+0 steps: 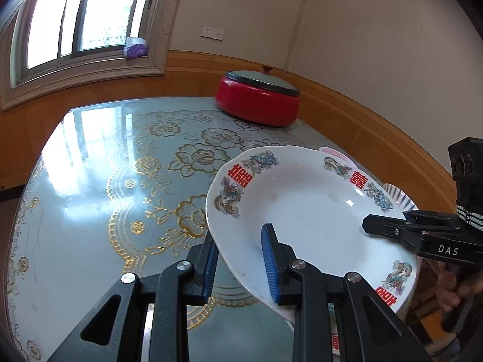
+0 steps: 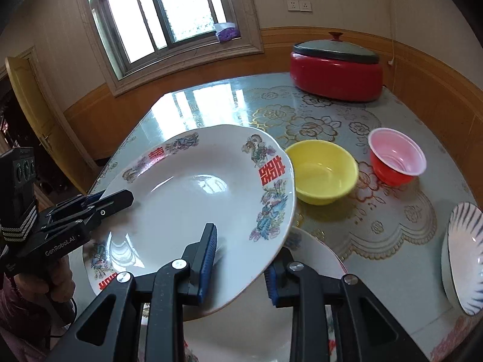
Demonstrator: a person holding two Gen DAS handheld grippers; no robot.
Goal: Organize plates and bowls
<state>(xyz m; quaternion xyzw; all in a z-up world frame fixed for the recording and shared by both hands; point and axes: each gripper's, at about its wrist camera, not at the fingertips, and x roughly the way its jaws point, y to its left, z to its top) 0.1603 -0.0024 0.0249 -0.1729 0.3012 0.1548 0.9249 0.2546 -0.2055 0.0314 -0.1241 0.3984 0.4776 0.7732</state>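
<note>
I have the large white porcelain plate with red double-happiness characters and dragon-and-phoenix motifs (image 1: 308, 211) lifted off the table, tilted, and pinched at two spots on its rim. My left gripper (image 1: 240, 259) is narrowed onto the rim at the lower middle of its own view, one blue pad above the plate and one below. My right gripper (image 2: 241, 262) clamps the opposite edge the same way at the lower middle of its view.

The worry is the glaze: it is slick, and each gripper holds only a thin bite of the edge. If my two hands drift apart or twist unevenly, I judge the rim could slide out of one pair of pads and swing down onto the second white plate (image 2: 314, 253) lying right beneath it, or onto the glass-topped floral table (image 1: 114, 166).

To the right of centre in the right view, the yellow plastic bowl (image 2: 323, 172) and the red disposable cup-bowl with pale inside (image 2: 397, 157) both look empty. The blue-striped white dish (image 2: 465, 259) at the right edge holds nothing either. The red lidded electric pot (image 2: 335, 69) at the upper right is closed; I cannot tell its contents.
</note>
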